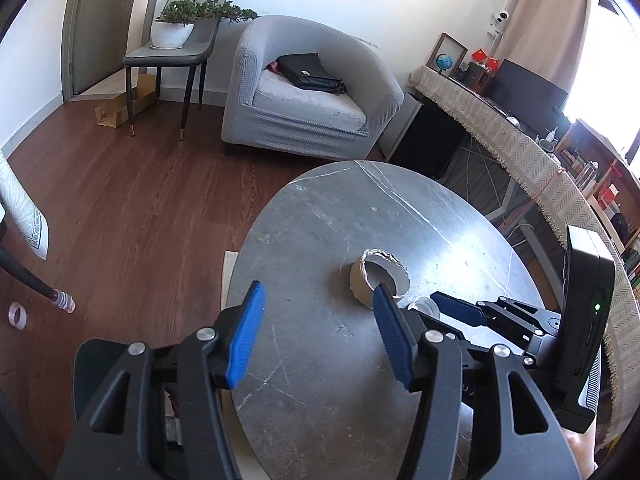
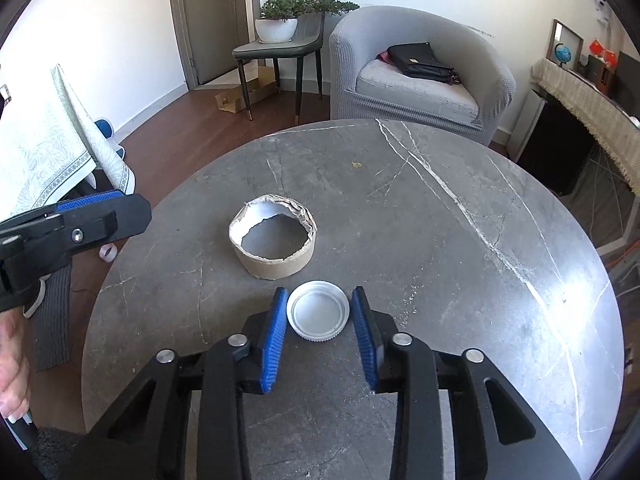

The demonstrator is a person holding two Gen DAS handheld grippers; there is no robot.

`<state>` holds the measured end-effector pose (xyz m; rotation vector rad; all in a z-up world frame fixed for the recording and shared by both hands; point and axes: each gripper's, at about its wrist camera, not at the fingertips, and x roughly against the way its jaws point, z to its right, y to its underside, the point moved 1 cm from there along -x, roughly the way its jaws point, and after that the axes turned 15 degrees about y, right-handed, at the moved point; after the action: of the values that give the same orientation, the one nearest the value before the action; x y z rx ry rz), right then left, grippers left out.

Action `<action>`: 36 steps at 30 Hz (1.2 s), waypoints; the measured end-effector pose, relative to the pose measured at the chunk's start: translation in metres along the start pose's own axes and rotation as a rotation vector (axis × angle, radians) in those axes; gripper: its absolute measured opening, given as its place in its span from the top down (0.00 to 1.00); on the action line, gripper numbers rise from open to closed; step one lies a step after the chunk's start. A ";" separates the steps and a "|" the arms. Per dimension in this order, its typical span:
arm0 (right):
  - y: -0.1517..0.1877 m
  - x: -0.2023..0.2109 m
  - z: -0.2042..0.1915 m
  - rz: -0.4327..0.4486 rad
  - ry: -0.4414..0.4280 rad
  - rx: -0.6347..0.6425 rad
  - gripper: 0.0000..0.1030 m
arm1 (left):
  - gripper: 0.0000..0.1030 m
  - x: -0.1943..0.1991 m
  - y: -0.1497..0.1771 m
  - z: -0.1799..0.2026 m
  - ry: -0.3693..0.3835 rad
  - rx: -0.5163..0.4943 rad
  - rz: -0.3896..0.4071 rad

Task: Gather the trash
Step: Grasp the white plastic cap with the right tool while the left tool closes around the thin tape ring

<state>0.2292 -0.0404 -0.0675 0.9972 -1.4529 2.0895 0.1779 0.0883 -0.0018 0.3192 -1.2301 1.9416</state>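
Observation:
A torn cardboard ring (image 2: 273,240) stands on the round grey marble table (image 2: 440,240). Just in front of it lies a white lid (image 2: 318,312), upside down. My right gripper (image 2: 320,292) is shut on the lid, with a blue pad touching each side of it. In the left wrist view the left gripper (image 1: 318,292) hangs open over the table's near left part with nothing between its pads. There the cardboard ring (image 1: 380,278) lies just beyond its right fingertip. The white lid (image 1: 426,306) peeks out behind that finger, beside the right gripper's fingers (image 1: 456,306).
A small crumb (image 2: 356,165) lies on the table's far part. A grey armchair (image 2: 420,80) with a black bag stands beyond the table, next to a chair with a potted plant (image 2: 280,24). A tape roll (image 1: 18,316) lies on the wooden floor. A cloth-covered desk (image 1: 520,148) runs along the right.

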 end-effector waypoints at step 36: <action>0.041 0.016 0.135 -0.013 -0.104 -0.335 0.71 | 0.46 -0.091 0.000 0.055 -0.199 -0.147 -0.106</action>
<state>0.2345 -0.1816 -0.0538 0.9869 -1.7691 1.7279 0.2261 -0.0031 -0.0278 0.5000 -1.4459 1.7508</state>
